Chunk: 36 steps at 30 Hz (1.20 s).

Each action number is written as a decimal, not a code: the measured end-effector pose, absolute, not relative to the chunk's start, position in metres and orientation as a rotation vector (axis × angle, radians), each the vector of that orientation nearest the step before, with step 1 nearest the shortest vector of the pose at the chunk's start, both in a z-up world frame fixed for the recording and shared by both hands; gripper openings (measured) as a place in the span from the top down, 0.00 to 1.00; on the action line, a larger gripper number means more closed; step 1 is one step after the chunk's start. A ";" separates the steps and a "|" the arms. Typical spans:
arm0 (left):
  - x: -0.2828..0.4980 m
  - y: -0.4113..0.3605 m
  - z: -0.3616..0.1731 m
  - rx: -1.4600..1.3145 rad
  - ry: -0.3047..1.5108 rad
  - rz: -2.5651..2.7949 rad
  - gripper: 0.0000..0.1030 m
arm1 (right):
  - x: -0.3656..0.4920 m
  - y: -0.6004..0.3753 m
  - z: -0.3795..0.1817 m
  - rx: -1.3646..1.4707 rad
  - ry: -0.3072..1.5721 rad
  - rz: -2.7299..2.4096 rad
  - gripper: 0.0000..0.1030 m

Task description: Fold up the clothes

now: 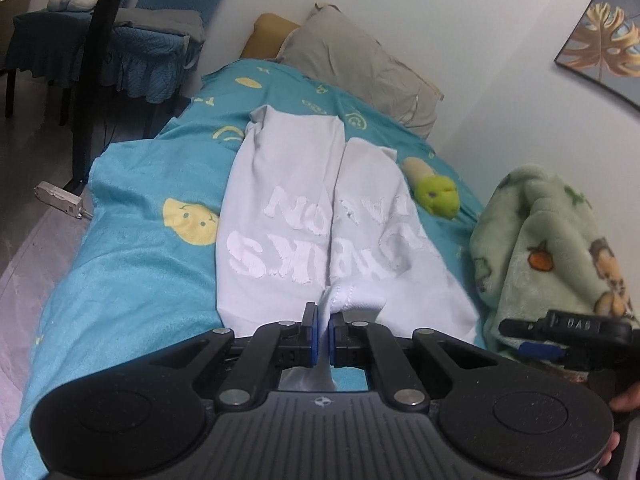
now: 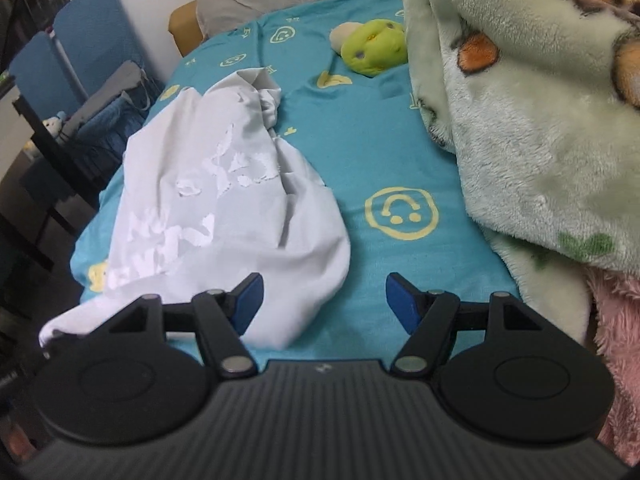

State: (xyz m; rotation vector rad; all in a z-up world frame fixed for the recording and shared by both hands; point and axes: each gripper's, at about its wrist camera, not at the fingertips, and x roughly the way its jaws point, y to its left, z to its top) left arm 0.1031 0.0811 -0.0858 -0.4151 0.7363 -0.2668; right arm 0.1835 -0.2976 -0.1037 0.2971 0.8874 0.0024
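Pinching the near hem of the shirt [image 1: 304,216], the left gripper [image 1: 322,334] has its pads pressed together on the cloth. The pale grey shirt lies spread along the bed [image 1: 132,264], printed side up, between a yellow smiley and a green plush [image 1: 436,196]. The right gripper [image 2: 323,304] hangs with pads wide apart over bare sheet, beside the shirt's edge and a fleece blanket [image 2: 520,120].

Green plush toy [image 2: 374,46], fleece blanket [image 2: 520,120]
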 end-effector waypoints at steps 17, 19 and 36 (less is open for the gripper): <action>0.092 0.086 -0.070 -0.494 0.611 -0.302 0.95 | 0.170 -0.149 -0.133 -0.207 0.658 0.216 0.33; 0.092 0.087 -0.069 -0.502 0.599 -0.304 0.95 | 0.177 -0.150 -0.137 -0.183 0.641 0.151 0.33; 0.087 0.067 -0.062 -0.392 0.565 -0.373 0.96 | 0.163 -0.287 -0.098 0.248 0.797 -0.156 0.32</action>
